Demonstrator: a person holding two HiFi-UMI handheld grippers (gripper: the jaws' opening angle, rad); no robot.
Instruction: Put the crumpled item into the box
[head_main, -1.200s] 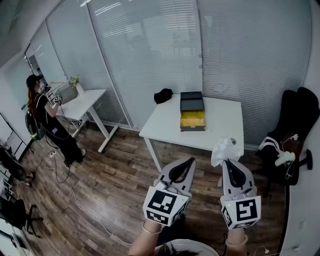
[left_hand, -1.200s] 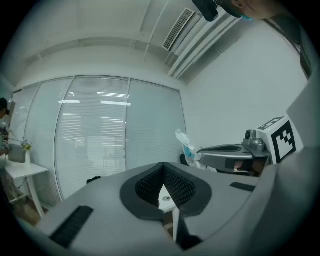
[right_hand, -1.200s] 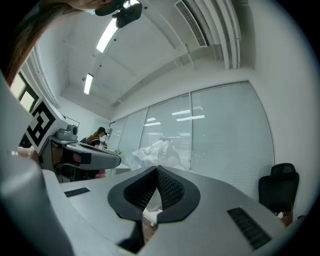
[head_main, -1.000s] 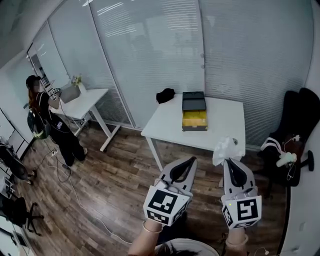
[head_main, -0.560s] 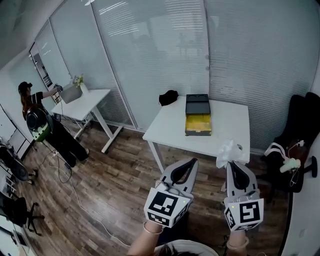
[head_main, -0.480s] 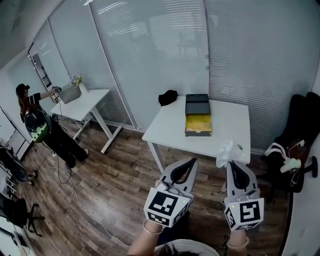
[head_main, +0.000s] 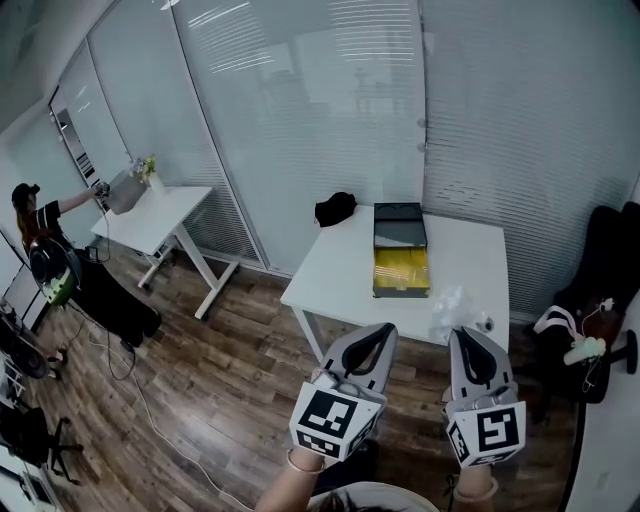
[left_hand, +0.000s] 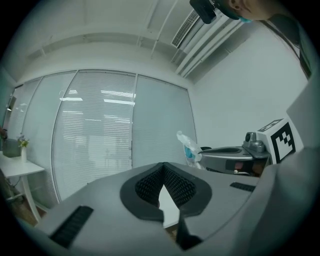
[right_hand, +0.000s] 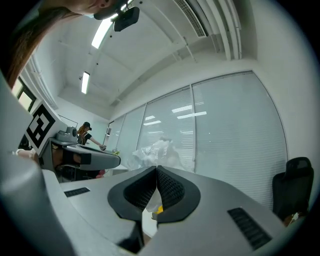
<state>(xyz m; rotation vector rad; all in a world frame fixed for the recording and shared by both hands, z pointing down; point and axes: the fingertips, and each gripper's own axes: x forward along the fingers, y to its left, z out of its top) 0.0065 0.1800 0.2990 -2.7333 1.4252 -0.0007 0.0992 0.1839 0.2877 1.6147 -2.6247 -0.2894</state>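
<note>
The right hand-held gripper (head_main: 464, 333) is pinching the crumpled item (head_main: 449, 306), a wad of clear, whitish plastic film. In the right gripper view its jaws are pressing together on the lower part of the wad, while the rest is bunching up above the tips. The left hand-held gripper (head_main: 383, 329) is hanging beside it at a similar height. Its own view shows the jaws meeting at the tips, and no object is sitting between them. Both tools are hovering above the wood floor (head_main: 200, 400), on the near side of the white tabletop (head_main: 330, 272), and neither is touching it. In the head view the wad is overlapping the near right edge of the tabletop, well apart from the box (head_main: 401, 292). The box is lying open in the middle of the tabletop, showing a yellow interior, with its dark lid (head_main: 399, 221) folded back on the far side. A black item (head_main: 335, 208) is resting at the far left corner of the tabletop, apart from the box. A black chair (head_main: 603, 262) is standing to the right. A person (head_main: 40, 235) is reaching toward a side desk (head_main: 155, 218) at the far left of the room.
</note>
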